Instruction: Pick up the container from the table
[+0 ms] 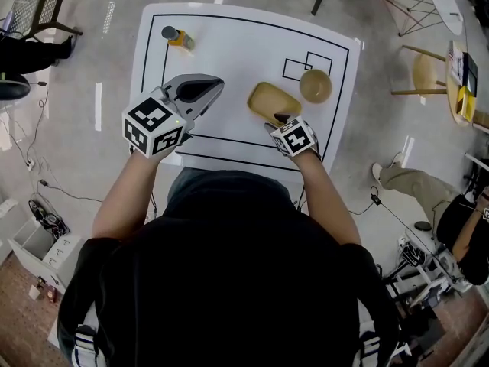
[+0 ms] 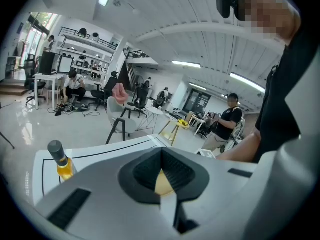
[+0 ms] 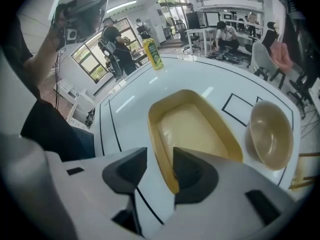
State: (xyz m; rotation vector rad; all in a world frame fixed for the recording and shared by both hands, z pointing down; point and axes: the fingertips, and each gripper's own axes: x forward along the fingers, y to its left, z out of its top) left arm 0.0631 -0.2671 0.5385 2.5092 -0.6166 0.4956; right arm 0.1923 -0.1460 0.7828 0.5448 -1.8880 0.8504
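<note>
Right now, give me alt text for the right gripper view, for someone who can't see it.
The right gripper, jaws open, straddles the near rim of an empty yellow container on a white table, not gripping it. A tan bowl sits to its right; a bottle stands at the far edge.

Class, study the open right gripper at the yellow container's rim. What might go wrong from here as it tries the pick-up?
The right gripper straddles only the near rim of the yellow container, off-centre between its fingers; gripped at one edge, the container may tilt or slip. Closing could also push it into the bowl close beside it.
</note>
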